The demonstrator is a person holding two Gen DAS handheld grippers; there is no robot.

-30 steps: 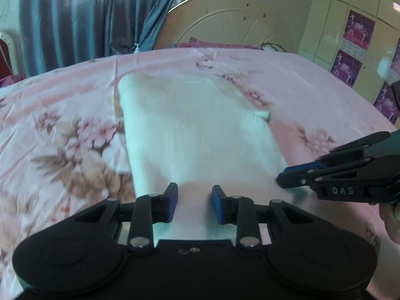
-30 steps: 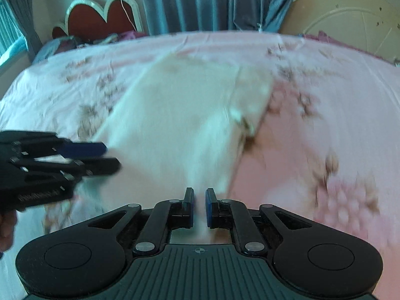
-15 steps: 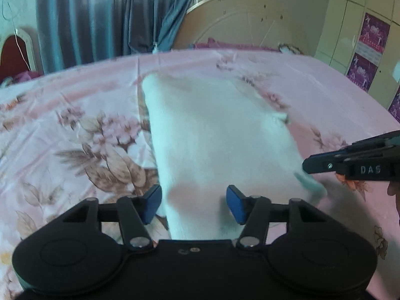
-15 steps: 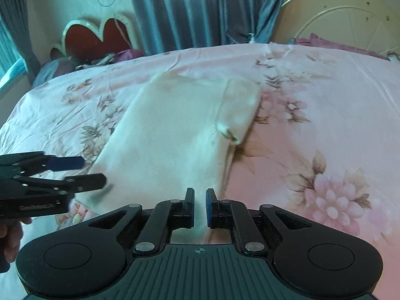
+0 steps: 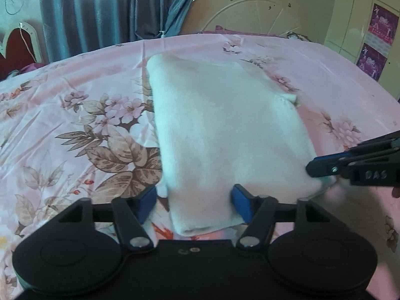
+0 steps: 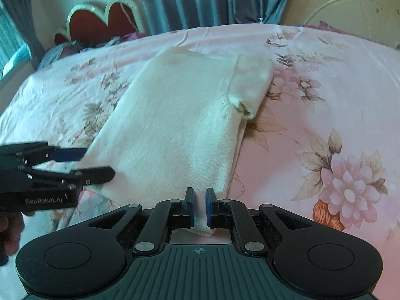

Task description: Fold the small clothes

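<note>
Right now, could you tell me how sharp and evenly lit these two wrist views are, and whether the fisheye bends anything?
Left wrist view: the white garment is blown out, almost textureless, and soft where the right gripper meets it. Right wrist view: its knit shows, though the left gripper is slightly blurred. Both views bow the floral bedsheet into a dome and carry a blue cast.

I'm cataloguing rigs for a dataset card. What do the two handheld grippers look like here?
Both are matte black. The left gripper and right gripper each have two linkage arms with silver pivot bolts, blue finger pads and round discs on the body. The right one's base is ribbed; its side reads "DAS". The left one's side reads "GenRobot.AI". No cables or sleeves show.
</note>
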